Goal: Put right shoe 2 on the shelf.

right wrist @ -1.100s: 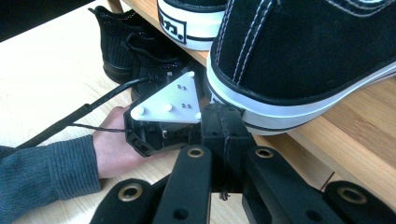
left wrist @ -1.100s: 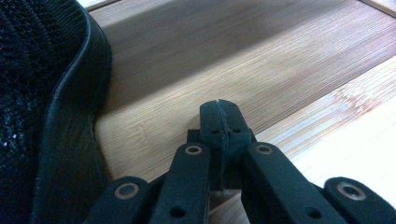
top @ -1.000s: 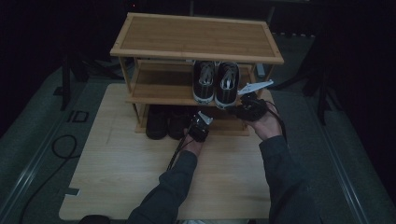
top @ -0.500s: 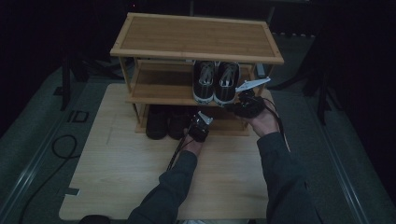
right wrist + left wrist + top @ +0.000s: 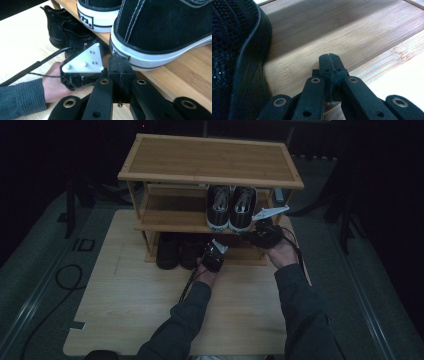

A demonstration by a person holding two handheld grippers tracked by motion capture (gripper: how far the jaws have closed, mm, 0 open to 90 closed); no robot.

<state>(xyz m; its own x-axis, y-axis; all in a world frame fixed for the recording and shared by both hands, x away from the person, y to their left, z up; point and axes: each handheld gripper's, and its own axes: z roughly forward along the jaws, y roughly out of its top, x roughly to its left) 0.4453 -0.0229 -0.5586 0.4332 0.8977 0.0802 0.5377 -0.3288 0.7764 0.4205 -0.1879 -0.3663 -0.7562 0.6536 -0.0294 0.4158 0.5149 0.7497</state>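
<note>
Sneaker heel (image 5: 160,32) against right tongs (image 5: 120,65), mesh shoe (image 5: 234,57) beside left tongs (image 5: 330,65)

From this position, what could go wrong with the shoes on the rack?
1. The right gripper, shut, sits right at the heel of a black-and-white sneaker on the middle shelf; a push forward may shove the shoe crooked.
2. The left gripper, also shut, rests beside a black mesh shoe; closed jaws would likely nudge it, not grasp it.

Sneakers (image 5: 231,208) on mid shelf (image 5: 170,220)
</note>
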